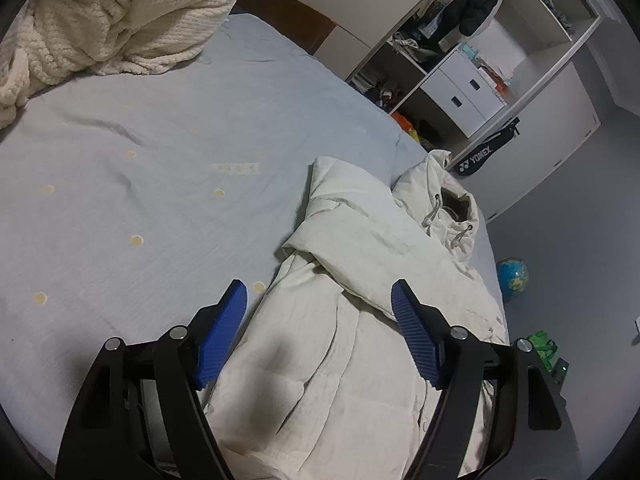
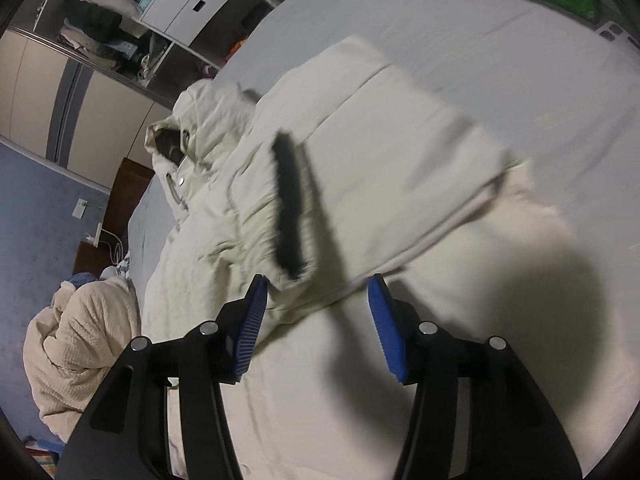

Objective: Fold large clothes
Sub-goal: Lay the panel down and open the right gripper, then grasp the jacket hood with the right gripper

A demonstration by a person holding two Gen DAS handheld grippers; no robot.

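Jacket point(image 1: 360, 320), a cream hooded puffer, lies on the bed point(image 1: 140, 140), at 5 o'clock in the left wrist view, one sleeve point(image 1: 344, 216) folded across its body. In the right wrist view a second sleeve's dark-lined cuff point(image 2: 288, 208) lies just past the fingers. Left gripper point(image 1: 319, 302) hangs over the jacket, fingers spread, holding nothing; right gripper point(image 2: 318, 300) likewise spread and empty. Knitted blanket point(image 1: 120, 20) is heaped at 11 o'clock, open wardrobe point(image 1: 460, 60) at 1, globe point(image 1: 513, 275) on the floor at 3.
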